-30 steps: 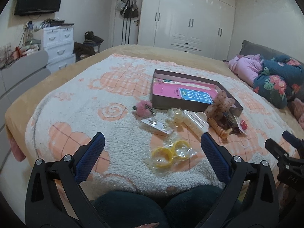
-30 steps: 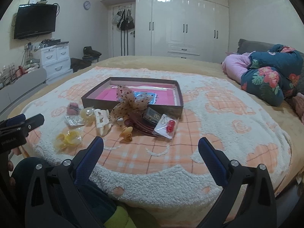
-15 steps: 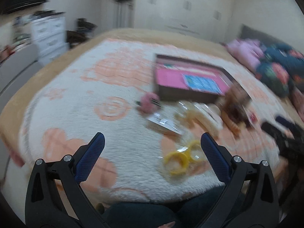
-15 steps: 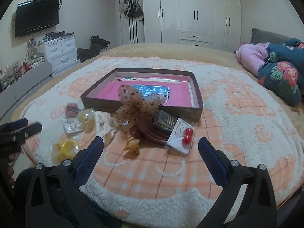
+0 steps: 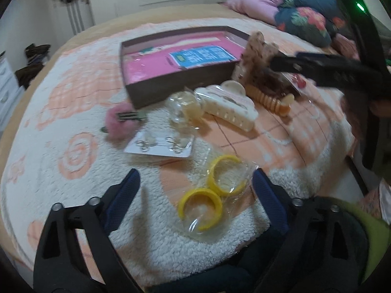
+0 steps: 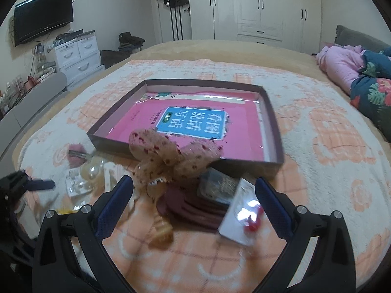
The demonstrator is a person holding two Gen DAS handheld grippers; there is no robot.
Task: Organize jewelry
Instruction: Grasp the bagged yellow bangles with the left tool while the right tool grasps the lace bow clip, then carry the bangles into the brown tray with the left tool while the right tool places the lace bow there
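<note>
A brown box with a pink book inside lies on the bed. Before it lie a bag of yellow bangles, an earring card, a pink pompom clip, a white claw clip, a dotted bow, dark red bands and a red-bead card. My left gripper is open, its fingers on either side of the bangle bag. My right gripper is open, low over the bow and bands, and shows in the left wrist view.
A fleecy orange-and-white blanket covers the bed. Folded pink and floral bedding lies at the right. White drawers, a wall TV and wardrobes stand beyond the bed.
Both grippers have moved forward and down toward the items. The left one now straddles the bangle bag; the right one has closed in on the bow pile. Both stay open.
</note>
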